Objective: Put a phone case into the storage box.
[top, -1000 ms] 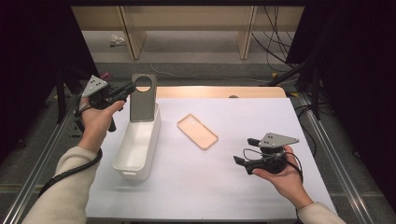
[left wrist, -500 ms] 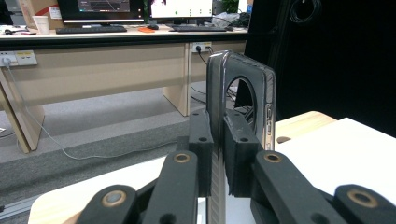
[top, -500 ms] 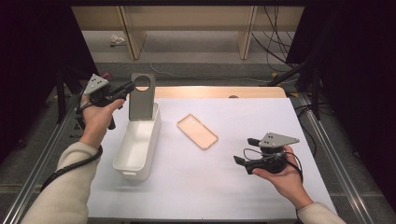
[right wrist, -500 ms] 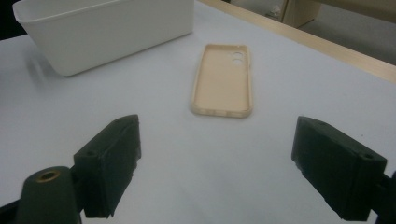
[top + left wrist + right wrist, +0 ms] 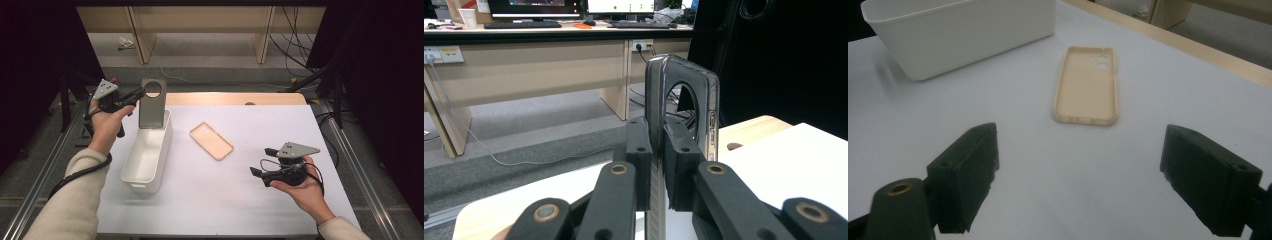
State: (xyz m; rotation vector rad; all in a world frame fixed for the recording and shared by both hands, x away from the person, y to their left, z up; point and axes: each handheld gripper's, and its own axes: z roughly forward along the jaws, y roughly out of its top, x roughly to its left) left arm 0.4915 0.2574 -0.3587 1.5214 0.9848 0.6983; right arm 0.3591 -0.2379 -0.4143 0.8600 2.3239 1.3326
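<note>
Evidently, the left gripper [image 5: 134, 96], clamped on the grey phone case [image 5: 151, 104] held upright over the white bin [image 5: 132, 170], needed lowering and release, while the right gripper [image 5: 261, 162] sat open near the beige case [image 5: 211, 141].

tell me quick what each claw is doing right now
Left claw: shut on the grey phone case, held upright over the white bin.
Right claw: open, holding nothing.
</note>
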